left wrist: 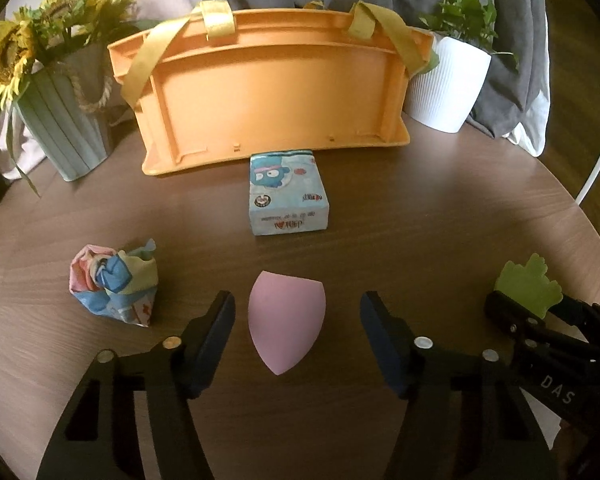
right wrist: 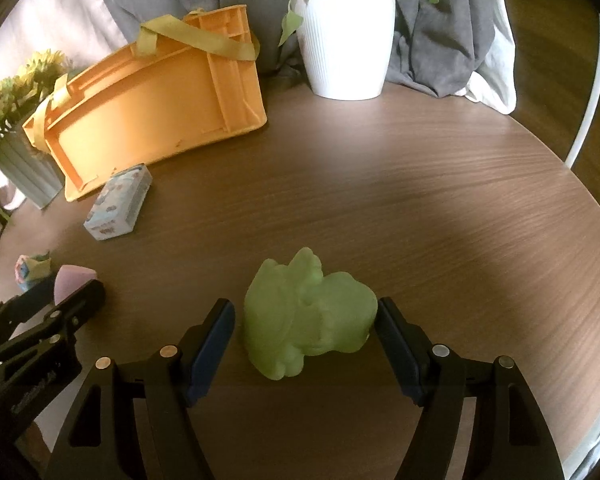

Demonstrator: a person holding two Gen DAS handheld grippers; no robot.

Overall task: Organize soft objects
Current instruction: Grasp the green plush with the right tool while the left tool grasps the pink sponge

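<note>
Left gripper straddles the pink sponge, unclenched; right gripper brackets the green toy, barely touching; both should squeeze gently

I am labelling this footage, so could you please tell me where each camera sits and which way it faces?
Left wrist: on the left tongs, angled down at the pink sponge lying between open fingers; the right tongs show at right.
Right wrist: on the right tongs, angled down at the green toy; the left tongs show at left.
Shared: orange basket, tissue pack, white pot, table.
</note>
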